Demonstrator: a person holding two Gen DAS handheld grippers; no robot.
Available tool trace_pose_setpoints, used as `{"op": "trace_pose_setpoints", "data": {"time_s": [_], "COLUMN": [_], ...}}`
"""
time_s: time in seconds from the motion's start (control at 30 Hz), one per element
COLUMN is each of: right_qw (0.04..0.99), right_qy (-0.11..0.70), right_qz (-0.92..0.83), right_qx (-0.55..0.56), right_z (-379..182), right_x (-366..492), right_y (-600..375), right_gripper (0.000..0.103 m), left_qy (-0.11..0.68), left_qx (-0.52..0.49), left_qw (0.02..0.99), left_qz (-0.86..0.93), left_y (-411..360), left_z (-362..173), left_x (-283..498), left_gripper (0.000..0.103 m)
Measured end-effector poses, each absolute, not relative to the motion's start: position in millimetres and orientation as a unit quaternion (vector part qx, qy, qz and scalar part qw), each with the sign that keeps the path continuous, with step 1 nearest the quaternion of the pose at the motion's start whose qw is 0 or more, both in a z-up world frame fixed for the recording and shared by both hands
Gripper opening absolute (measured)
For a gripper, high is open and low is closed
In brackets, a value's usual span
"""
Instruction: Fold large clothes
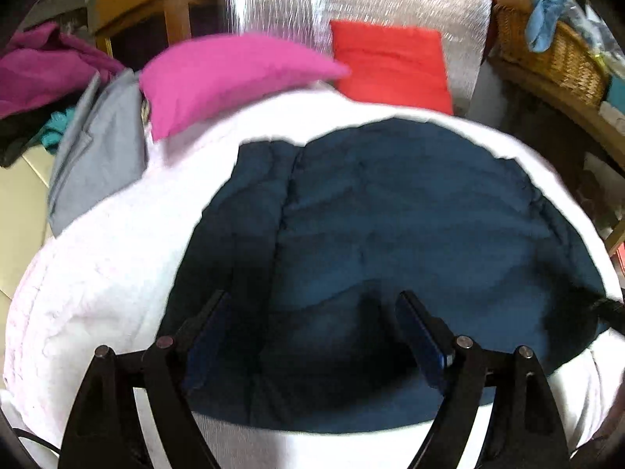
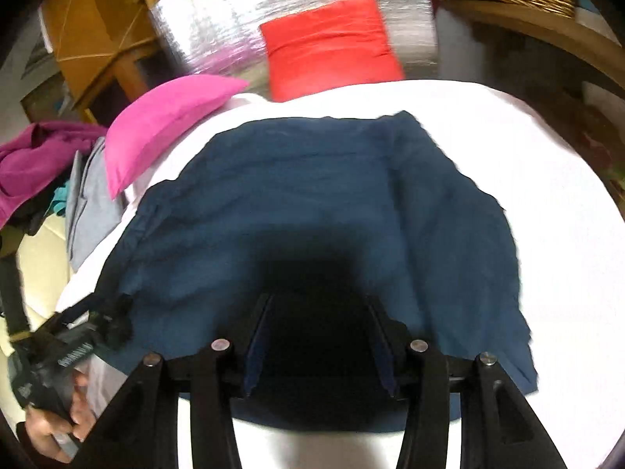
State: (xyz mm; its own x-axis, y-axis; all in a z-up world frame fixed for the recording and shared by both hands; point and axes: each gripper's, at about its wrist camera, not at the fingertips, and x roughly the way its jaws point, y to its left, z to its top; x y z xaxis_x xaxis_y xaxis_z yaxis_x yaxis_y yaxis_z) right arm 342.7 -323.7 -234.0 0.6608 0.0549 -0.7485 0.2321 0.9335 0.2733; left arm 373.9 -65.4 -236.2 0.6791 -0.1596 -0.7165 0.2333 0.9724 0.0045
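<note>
1. The left gripper (image 1: 312,312) is holding its jaws spread wide above the navy garment (image 1: 390,215), pinching nothing.
2. The right gripper (image 2: 320,320) is also hovering with jaws parted, nothing between them.
3. The garment is lying flat on the white bedding (image 2: 547,195).
4. A pink pillow (image 1: 218,74) and a red pillow (image 1: 390,62) are sitting beyond it, with grey cloth (image 1: 97,156) hanging off the left edge.
5. A wicker basket (image 1: 554,51) is standing at the far right.
</note>
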Motion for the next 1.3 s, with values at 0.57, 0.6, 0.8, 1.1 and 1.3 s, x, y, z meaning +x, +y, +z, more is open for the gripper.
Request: {"op": "trace_pose_setpoints", "data": {"time_s": [0.57, 0.6, 0.8, 1.1, 1.3], "right_qw": [0.932, 0.936, 0.946, 0.944, 0.926], "right_qy": [0.333, 0.324, 0.303, 0.300, 0.331], "right_qz": [-0.033, -0.036, -0.047, -0.041, -0.065], "right_qx": [0.139, 0.134, 0.110, 0.135, 0.169], "right_z": [-141, -131, -98, -103, -152], "right_x": [219, 205, 151, 131, 167], "right_y": [-302, -298, -276, -278, -325], "right_gripper": [0.066, 0.068, 0.080, 0.081, 0.082], "left_qy": [0.283, 0.276, 0.231, 0.219, 0.345], "left_qx": [0.073, 0.073, 0.076, 0.095, 0.008], "left_qw": [0.953, 0.955, 0.968, 0.968, 0.937], "left_qz": [-0.079, -0.078, -0.069, -0.071, -0.056], "left_y": [-60, -60, -61, -63, -14], "left_z": [-132, -126, -96, -95, -163], "left_x": [223, 216, 175, 169, 273], "left_gripper": [0.088, 0.090, 0.096, 0.100, 0.100]}}
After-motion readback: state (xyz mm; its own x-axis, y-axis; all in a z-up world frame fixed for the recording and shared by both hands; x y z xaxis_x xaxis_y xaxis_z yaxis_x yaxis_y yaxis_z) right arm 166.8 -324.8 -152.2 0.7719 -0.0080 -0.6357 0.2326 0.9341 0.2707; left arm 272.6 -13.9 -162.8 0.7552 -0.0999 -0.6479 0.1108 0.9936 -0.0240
